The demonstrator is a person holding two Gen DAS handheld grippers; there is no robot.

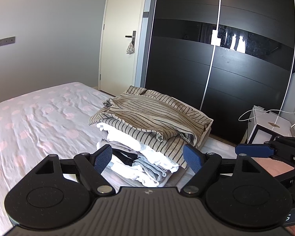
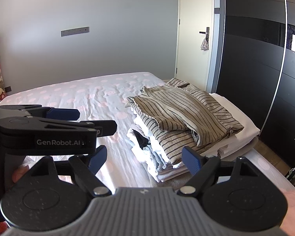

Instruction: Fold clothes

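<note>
On the pink-dotted grey bed sheet (image 2: 68,98) a stack of folded white and grey clothes (image 2: 163,157) is seen, topped by a beige striped cotton garment (image 2: 186,114), approx. folded but rumpled; nothing unfolded is visible, so task is judged nearly done. Left gripper (image 1: 149,158) & right gripper (image 2: 142,159) are spread wide, nothing gripped or touched.

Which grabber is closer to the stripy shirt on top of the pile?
Right, by a little. The right gripper faces the striped shirt head-on; the left gripper sits farther to its left. Neither touches it.
</note>
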